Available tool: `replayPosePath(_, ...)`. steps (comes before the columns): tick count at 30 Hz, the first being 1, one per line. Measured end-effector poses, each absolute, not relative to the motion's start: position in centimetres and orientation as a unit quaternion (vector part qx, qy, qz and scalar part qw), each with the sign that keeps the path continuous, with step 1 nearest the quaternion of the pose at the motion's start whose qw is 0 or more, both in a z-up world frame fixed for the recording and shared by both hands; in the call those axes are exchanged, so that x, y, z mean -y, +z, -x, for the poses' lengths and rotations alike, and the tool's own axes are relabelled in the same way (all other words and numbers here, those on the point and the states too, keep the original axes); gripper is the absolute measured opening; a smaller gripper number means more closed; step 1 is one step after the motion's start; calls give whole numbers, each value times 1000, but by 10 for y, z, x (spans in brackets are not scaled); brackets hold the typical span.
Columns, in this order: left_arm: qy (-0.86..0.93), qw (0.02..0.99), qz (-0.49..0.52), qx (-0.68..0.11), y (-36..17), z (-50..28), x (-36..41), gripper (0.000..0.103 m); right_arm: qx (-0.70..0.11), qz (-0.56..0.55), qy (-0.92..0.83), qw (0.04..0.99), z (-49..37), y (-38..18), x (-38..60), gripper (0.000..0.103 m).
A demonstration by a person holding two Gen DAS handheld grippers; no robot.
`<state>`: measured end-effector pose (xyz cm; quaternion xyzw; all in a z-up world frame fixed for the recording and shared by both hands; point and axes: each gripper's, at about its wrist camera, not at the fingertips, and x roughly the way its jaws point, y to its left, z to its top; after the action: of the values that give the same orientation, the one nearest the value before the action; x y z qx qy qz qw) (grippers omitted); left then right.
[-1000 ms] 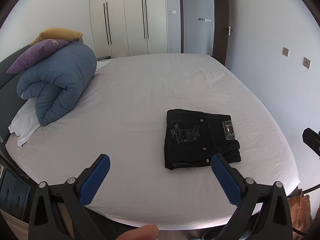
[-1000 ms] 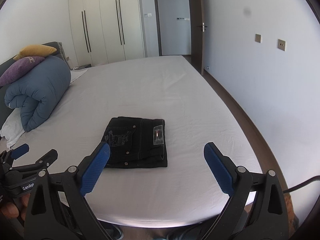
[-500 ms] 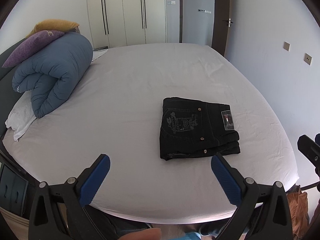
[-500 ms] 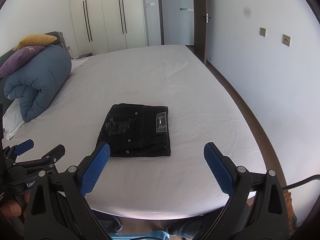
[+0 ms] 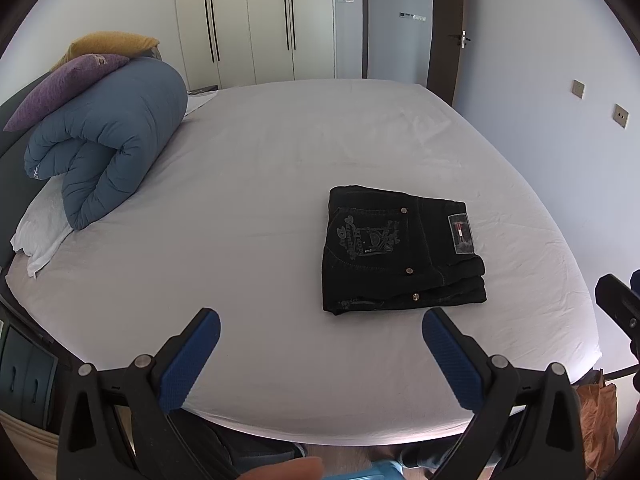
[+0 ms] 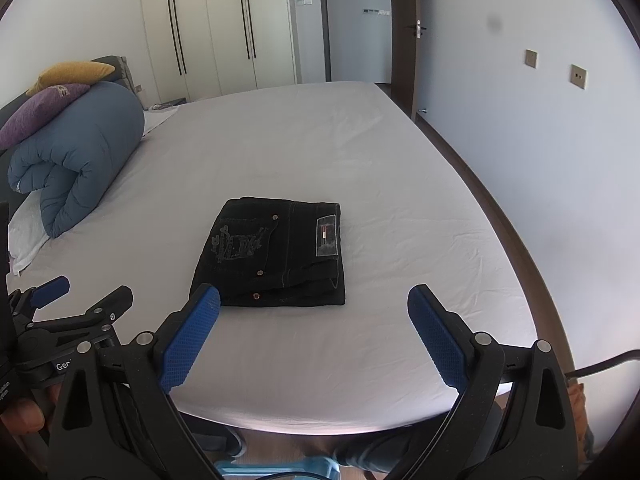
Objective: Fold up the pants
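Black pants [image 5: 400, 252] lie folded into a compact rectangle on the white bed [image 5: 260, 184], a pocket emblem and a waist label facing up. In the right wrist view the same pants [image 6: 276, 254] sit just beyond the fingers. My left gripper [image 5: 320, 356] hovers above the bed's near edge, open, holding nothing, with the pants ahead and to the right. My right gripper [image 6: 314, 336] is also open and empty, held back from the pants' near edge. The left gripper [image 6: 80, 300] shows at the lower left of the right wrist view.
A rolled blue duvet [image 5: 108, 140] with a purple pillow [image 5: 64, 88] and a yellow pillow [image 5: 108, 42] lies at the bed's left. White wardrobes [image 5: 256, 20] and an open door [image 5: 444, 28] stand behind. A wall [image 6: 540, 120] runs close along the bed's right side.
Both grippers have risen and tilted downward a little, so the pants and bed sit lower and closer in view. The pants have not moved; both grippers stay open.
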<state>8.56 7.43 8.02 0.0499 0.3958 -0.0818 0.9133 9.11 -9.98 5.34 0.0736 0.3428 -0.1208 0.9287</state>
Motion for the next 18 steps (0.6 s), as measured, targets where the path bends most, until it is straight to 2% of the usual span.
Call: replayPosePath(18, -83, 913, -51, -396, 78, -85, -75, 103, -347, -75, -119, 927, -93, 46, 96, 96)
